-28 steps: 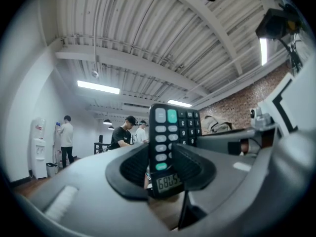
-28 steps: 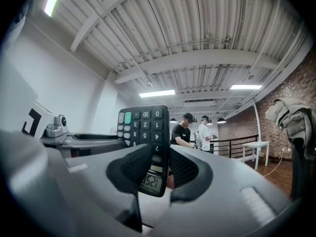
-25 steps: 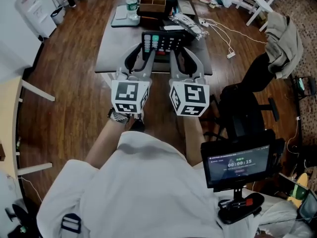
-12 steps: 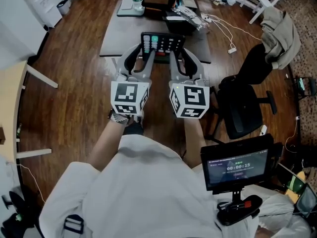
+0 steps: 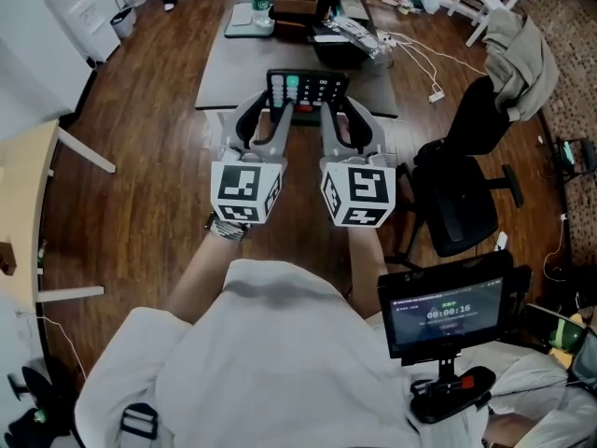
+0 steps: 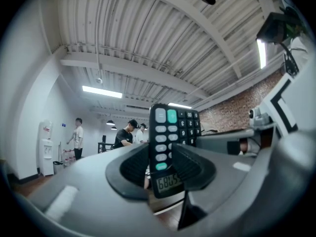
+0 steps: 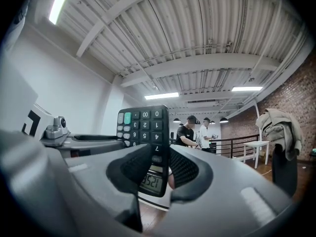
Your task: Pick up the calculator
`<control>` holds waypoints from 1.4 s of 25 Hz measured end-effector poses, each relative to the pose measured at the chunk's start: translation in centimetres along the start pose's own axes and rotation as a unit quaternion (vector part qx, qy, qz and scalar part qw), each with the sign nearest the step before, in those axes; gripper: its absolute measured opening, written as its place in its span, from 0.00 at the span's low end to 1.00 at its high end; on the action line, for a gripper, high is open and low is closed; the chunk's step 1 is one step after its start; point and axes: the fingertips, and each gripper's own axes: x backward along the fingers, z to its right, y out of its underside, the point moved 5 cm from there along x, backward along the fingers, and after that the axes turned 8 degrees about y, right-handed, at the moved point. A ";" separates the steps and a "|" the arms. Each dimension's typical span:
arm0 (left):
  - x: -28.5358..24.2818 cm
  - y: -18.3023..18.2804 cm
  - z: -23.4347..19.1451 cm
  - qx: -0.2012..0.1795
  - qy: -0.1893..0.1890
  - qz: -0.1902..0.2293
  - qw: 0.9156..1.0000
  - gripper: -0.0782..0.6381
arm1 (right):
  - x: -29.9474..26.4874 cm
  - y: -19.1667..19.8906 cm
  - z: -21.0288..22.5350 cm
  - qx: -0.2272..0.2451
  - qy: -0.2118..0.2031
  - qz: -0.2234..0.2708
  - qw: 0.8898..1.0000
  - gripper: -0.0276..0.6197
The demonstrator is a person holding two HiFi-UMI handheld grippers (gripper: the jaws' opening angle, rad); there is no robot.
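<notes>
I have the calculator (image 5: 308, 86) in both tools: the left gripper (image 5: 277, 108) is clamped on the left part of its display end and the right gripper (image 5: 329, 110) on the right part, both with jaws partly closed against the body and nothing else between them. As I judge it, it is already lifted, level and keys up, hanging over the near edge of the table (image 5: 233, 77), with the clutter at the far end well apart. In the left gripper view the calculator (image 6: 170, 142) stands straight out from my left gripper (image 6: 165, 164), and the right gripper view shows the same for the calculator (image 7: 145, 132) in my right gripper (image 7: 159, 168). To do this well I should move both hands as one, same height and same spacing, so the case is neither twisted nor pulled apart. The squeeze looks sufficient; more would only press keys. I'd also watch the chair (image 5: 462, 203) just to my right.
</notes>
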 end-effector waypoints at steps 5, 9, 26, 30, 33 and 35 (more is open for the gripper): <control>1.2 0.0 -0.2 0.002 0.008 -0.001 1.000 0.32 | 0.9 0.1 -1.1 0.001 0.006 -0.008 1.000 0.22; 2.4 0.0 -0.4 0.008 0.010 0.001 1.000 0.32 | 1.6 -0.2 -2.1 0.009 0.005 -0.008 1.000 0.21; 3.7 -1.3 -0.1 0.004 0.019 0.007 1.000 0.32 | 2.8 -1.6 -2.9 0.020 0.011 -0.006 1.000 0.21; 3.8 -1.3 -0.3 0.005 0.018 0.007 1.000 0.32 | 2.8 -1.6 -3.1 0.021 0.011 -0.006 1.000 0.21; 3.8 -1.3 -0.3 0.001 0.016 0.007 1.000 0.32 | 2.7 -1.6 -3.2 0.019 0.010 -0.005 1.000 0.21; 3.9 -1.3 -0.3 -0.001 0.015 0.006 1.000 0.32 | 2.7 -1.5 -3.2 0.017 0.009 -0.005 1.000 0.21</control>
